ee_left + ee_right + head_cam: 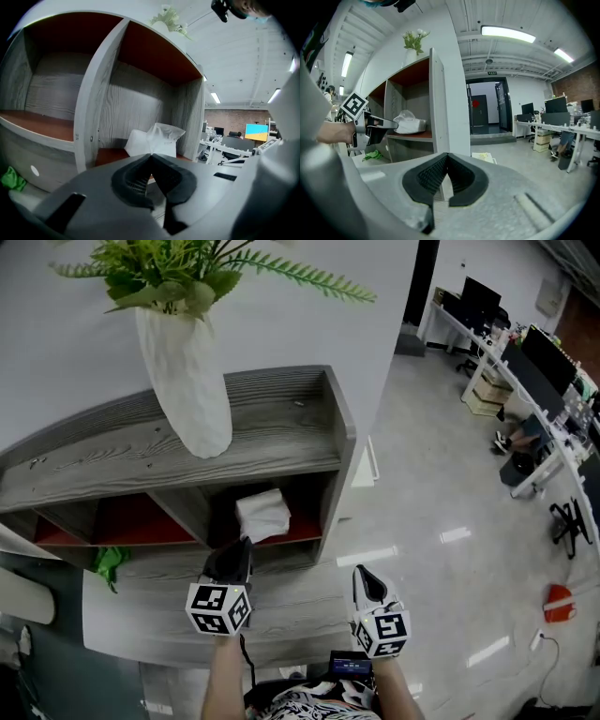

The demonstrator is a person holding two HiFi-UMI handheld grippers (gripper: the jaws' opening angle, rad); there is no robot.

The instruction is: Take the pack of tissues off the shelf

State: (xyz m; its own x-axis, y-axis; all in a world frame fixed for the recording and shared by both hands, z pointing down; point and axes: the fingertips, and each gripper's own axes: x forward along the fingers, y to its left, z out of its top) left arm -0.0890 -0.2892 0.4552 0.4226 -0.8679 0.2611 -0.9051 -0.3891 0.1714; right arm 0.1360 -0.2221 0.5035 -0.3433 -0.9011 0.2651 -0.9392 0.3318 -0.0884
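1. The pack of tissues (262, 515) is still on the shelf (281, 432). It sits near the front edge of the right-hand box, close to the right wall.
2. The left gripper (242, 546) is right at the front of the pack. Its fingers (133, 178) are closed together. I cannot tell if they pinch a bit of the wrapper.
3. The right gripper (364, 576) is out in front of the shelf's right end, away from the pack. Its fingers (425, 177) are closed too, with nothing in them.
4. The reach looks done. What is left is to get a sure hold and pull the pack out.
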